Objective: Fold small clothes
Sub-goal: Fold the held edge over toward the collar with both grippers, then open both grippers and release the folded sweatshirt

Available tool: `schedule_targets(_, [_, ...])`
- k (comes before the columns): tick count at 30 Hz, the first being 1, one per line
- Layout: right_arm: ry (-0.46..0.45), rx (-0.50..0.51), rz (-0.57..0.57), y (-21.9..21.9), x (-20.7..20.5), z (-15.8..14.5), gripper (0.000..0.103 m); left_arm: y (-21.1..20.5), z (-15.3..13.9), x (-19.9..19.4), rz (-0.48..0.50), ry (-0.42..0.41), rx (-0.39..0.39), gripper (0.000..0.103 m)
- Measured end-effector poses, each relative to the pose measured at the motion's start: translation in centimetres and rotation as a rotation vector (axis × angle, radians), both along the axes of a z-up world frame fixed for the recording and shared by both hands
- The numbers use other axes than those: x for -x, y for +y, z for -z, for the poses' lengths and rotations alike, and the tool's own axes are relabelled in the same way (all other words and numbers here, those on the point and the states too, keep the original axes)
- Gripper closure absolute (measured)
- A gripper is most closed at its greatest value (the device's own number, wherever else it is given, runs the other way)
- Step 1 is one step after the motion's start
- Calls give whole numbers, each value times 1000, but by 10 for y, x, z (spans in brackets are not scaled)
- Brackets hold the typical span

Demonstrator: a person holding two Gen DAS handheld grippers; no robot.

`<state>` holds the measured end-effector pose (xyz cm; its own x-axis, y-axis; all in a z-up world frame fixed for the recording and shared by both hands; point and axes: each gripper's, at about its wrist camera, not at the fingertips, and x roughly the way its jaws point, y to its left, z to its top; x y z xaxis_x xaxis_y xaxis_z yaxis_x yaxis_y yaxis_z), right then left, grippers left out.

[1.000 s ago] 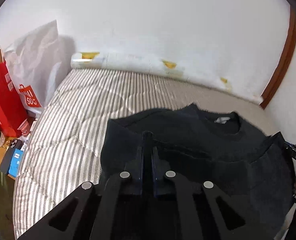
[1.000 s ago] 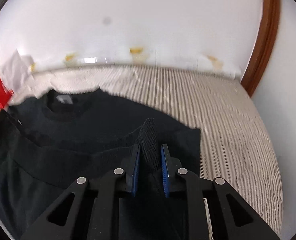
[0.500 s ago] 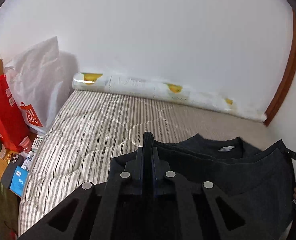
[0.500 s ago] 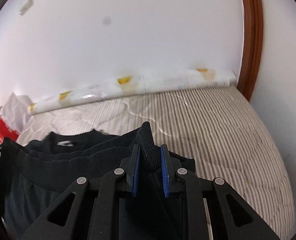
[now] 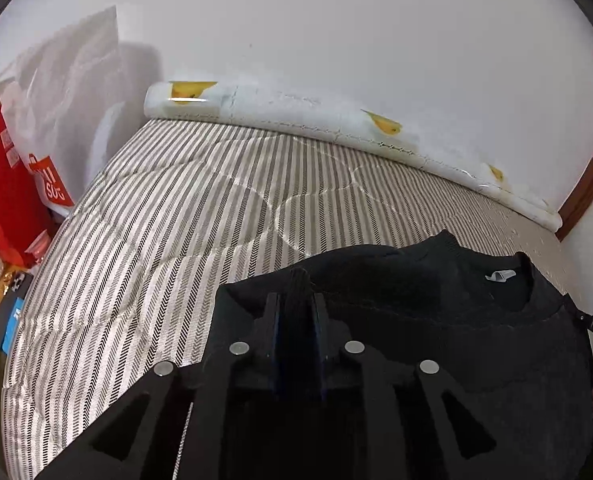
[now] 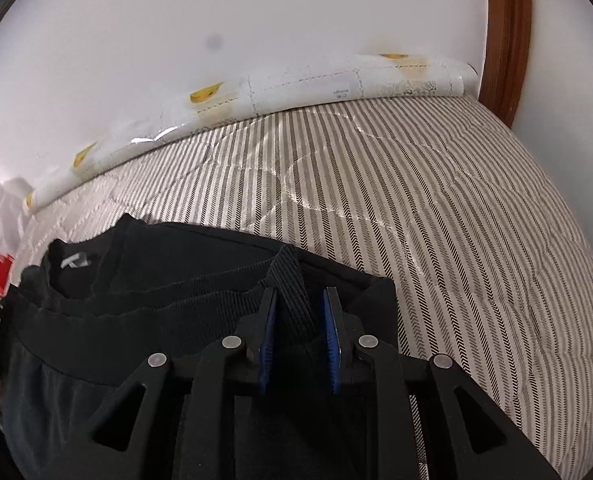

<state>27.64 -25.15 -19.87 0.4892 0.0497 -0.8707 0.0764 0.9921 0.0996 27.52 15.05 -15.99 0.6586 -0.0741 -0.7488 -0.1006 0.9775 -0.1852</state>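
A black sweater (image 5: pixel 436 300) lies on the striped bed (image 5: pixel 176 220), collar and white label (image 5: pixel 500 276) at the far end. Its ribbed bottom hem is folded up toward the collar. My left gripper (image 5: pixel 296 300) has a ridge of that hem standing between its jaws, which are opening, and the pads sit slightly off the cloth. In the right wrist view the sweater (image 6: pixel 156 280) spreads to the left. My right gripper (image 6: pixel 298 300) has its jaws opening, and the hem strip stands loose between the blue pads with a gap beside it.
A white roll with yellow marks (image 5: pixel 296 108) lies along the wall at the bed's far edge. A red bag (image 5: pixel 0 184) and a white bag (image 5: pixel 64 92) stand left of the bed. A wooden door frame (image 6: pixel 504 32) rises at the right. Striped bed surface (image 6: pixel 456 220) lies beyond the sweater.
Both grippers carried the hem toward the collar and sank toward the bed. Their jaws now stand a little wider around the hem than before.
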Motion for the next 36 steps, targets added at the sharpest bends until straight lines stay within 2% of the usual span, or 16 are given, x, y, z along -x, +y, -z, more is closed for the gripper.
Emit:
schedule_targets(2, [2, 20, -4, 2, -1, 0, 80, -2, 0, 0, 1, 3, -8, 85])
schedule_targets(6, [8, 64, -15, 7, -2, 1, 76, -9, 1, -1, 11, 15, -42, 76])
schedule_targets(12, [14, 139, -29, 16, -2, 1, 73, -10, 1, 0, 25, 11, -55, 70])
schedule_targets(16, [13, 134, -28, 14, -3, 1, 72, -11, -1, 3, 35, 4, -59, 67])
schedule_targets(21, [8, 122, -25, 13, -2, 0, 72, -20, -4, 8, 53, -12, -104, 53])
schedule_targets(24, [7, 122, -24, 13, -2, -1, 72, -26, -6, 10, 59, -24, -135, 49])
schedule_targets(36, [-8, 116, -13, 12, 1, -2, 71, -28, -9, 15, 61, -42, -155, 41])
